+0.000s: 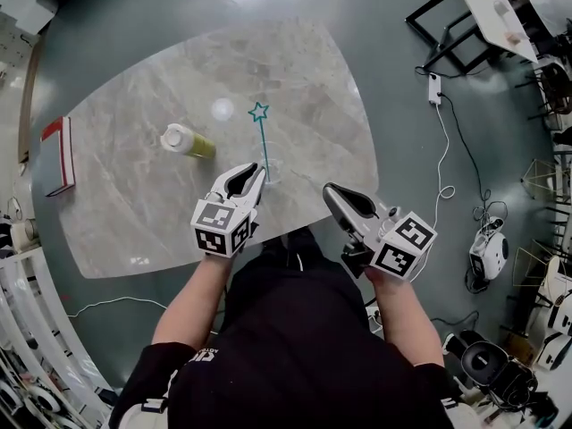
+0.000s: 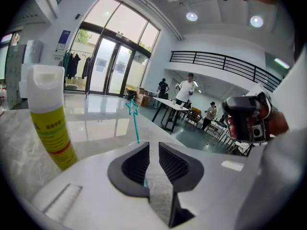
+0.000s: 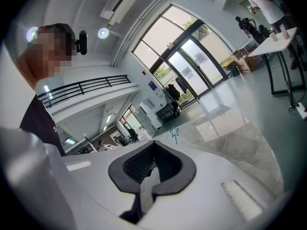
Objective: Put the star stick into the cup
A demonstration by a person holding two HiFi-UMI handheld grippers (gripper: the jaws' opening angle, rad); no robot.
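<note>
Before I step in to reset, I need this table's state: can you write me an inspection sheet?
Surface: marble table, glossy.
Job's things: star stick upright, foot at the clear cup; whether it is inside is unclear.
Clutter: yellow bottle; red-edged book at the table's edge.
Grippers: left gripper jaws slightly apart round the stick; right gripper shut, empty.
Cables: white cable on the floor.
Surroundings: floor equipment; people at far tables.
</note>
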